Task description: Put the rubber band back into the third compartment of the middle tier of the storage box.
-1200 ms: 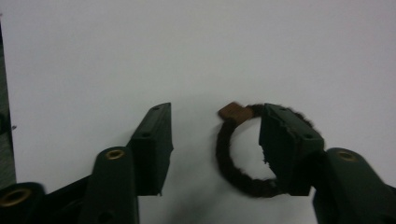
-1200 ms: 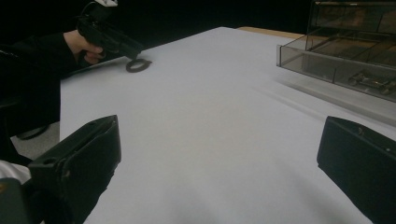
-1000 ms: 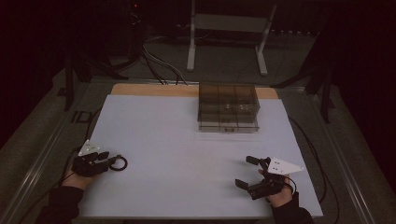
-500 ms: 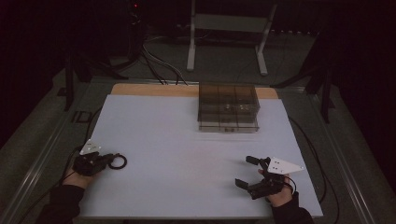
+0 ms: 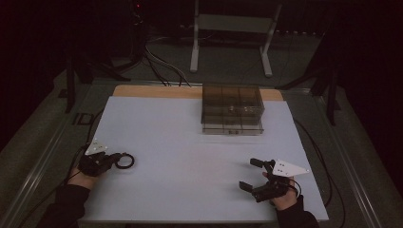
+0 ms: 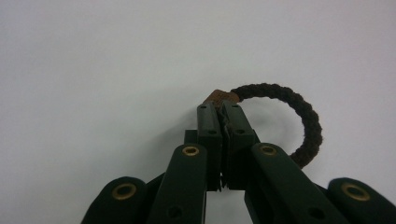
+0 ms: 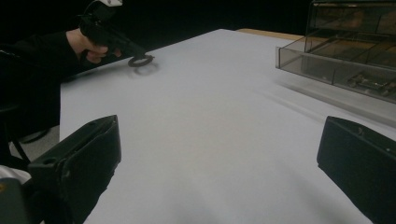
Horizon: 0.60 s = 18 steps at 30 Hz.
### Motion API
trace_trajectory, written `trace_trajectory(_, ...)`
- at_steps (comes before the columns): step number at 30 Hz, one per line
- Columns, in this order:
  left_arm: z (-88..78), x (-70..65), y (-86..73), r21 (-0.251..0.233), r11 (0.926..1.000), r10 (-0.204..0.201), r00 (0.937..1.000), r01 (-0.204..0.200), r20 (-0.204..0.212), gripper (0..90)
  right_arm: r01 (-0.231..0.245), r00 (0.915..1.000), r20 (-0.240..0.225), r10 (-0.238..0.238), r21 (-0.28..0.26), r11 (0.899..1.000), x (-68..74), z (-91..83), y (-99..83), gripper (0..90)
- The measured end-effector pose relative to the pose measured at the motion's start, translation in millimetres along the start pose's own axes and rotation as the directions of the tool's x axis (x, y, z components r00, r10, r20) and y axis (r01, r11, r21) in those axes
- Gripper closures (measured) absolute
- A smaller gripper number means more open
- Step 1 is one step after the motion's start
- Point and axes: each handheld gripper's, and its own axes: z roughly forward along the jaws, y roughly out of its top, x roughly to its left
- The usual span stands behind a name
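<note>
Dark braided hair tie (image 6: 299,119) (a closed ring, so no long axis) lying flat on the white table (image 5: 190,156) near its left edge, loop pointing away from the left gripper (image 6: 220,109), pinched at its brown joint; jaws have just been closing. Right gripper (image 5: 254,174) well apart, spread wide, empty

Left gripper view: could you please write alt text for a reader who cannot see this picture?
The left claw, seen from just behind its two black jaws, is shut on a dark braided hair tie at its small brown joint. The rest of the ring curves off to the right over the plain white table.
</note>
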Motion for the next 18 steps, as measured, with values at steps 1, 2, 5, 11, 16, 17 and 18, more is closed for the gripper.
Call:
trace_trajectory(1, 0.5, -1.2, 2.7, -0.002, 1.0, 0.004, 0.9999, -0.004, 0.011, 89.1, 0.004, 1.0, 0.001, -0.004, -0.001, 1.0, 0.1, -0.1, 0.1, 0.0)
trace_trajectory(2, 1.4, -2.8, 5.5, -0.004, 0.9999, 0.01, 0.9998, -0.01, 0.014, 89.1, 0.004, 1.0, 0.001, -0.004, -0.001, 1.0, 0.1, -0.1, 0.1, 0.0)
trace_trajectory(5, 4.3, -6.6, 13.5, -0.009, 0.9998, 0.018, 0.9996, -0.017, 0.024, 89.1, 0.001, 1.0, 0.0, -0.001, -0.001, 1.0, -0.1, -0.2, -0.1, 0.0)
trace_trajectory(11, 10.8, -13.3, 28.9, -0.016, 0.9993, 0.033, 0.9985, -0.033, 0.044, 89.1, -0.002, 1.0, -0.006, 0.001, -0.003, 1.0, 0.0, 0.5, -0.5, 0.0)
trace_trajectory(16, 14.3, -19.5, 45.3, -0.03, 0.9979, 0.059, 0.9964, -0.057, 0.061, 89.1, -0.001, 1.0, -0.008, 0.001, -0.002, 1.0, 0.2, 1.6, -0.3, 0.0)
trace_trajectory(17, 14.9, -21.4, 49.1, -0.032, 0.9974, 0.067, 0.9958, -0.065, 0.062, 89.1, 0.0, 1.0, -0.008, 0.0, -0.001, 1.0, 0.2, 1.6, -0.4, 0.0)
trace_trajectory(18, 14.9, -21.4, 49.1, -0.032, 0.9974, 0.067, 0.9958, -0.065, 0.062, 89.1, 0.001, 1.0, -0.008, -0.001, -0.002, 1.0, 0.4, 1.4, -0.2, 0.0)
